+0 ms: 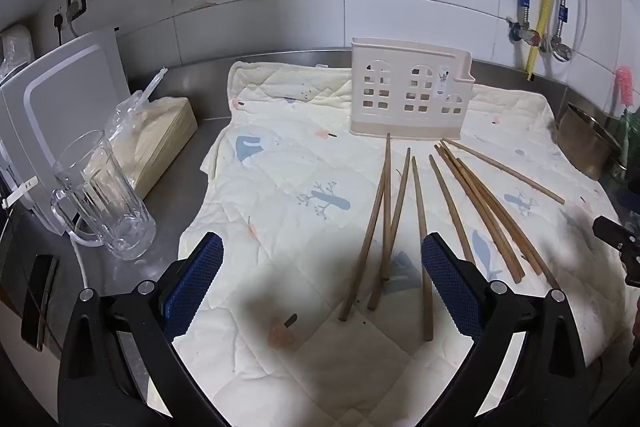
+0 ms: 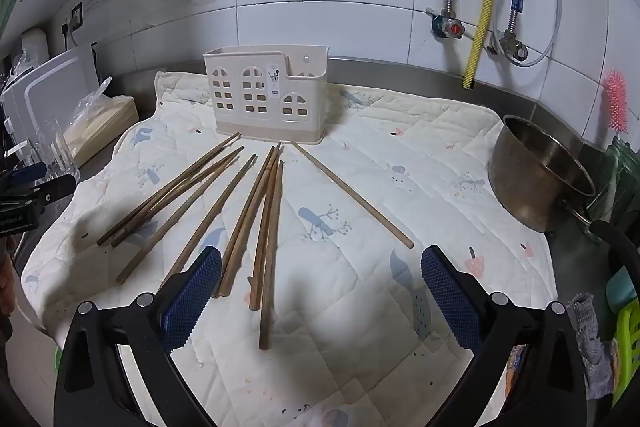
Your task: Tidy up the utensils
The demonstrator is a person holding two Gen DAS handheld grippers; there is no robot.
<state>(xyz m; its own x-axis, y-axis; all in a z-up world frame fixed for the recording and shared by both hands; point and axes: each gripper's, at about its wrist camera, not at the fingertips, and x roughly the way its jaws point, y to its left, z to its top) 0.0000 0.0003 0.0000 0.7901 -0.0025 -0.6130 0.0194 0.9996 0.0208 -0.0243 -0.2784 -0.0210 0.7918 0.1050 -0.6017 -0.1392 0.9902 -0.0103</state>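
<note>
Left gripper (image 1: pixel 322 283) and right gripper (image 2: pixel 320 291) both spread wide, holding nothing, hovering above quilted cloth (image 2: pixel 400 155). Just ahead, wooden chopsticks (image 2: pixel 268 227) fanned loose on cloth, none picked up. Beyond, cream utensil holder (image 2: pixel 266 95) standing upright, apparently unfilled. Sorting seemingly not yet begun; every chopstick left to place

At three o'clock in the left wrist view, the right gripper (image 1: pixel 620 247) is cut off by the edge. The holder's (image 2: pixel 266 95) sticker (image 2: pixel 274 77) print is too small to read.
</note>
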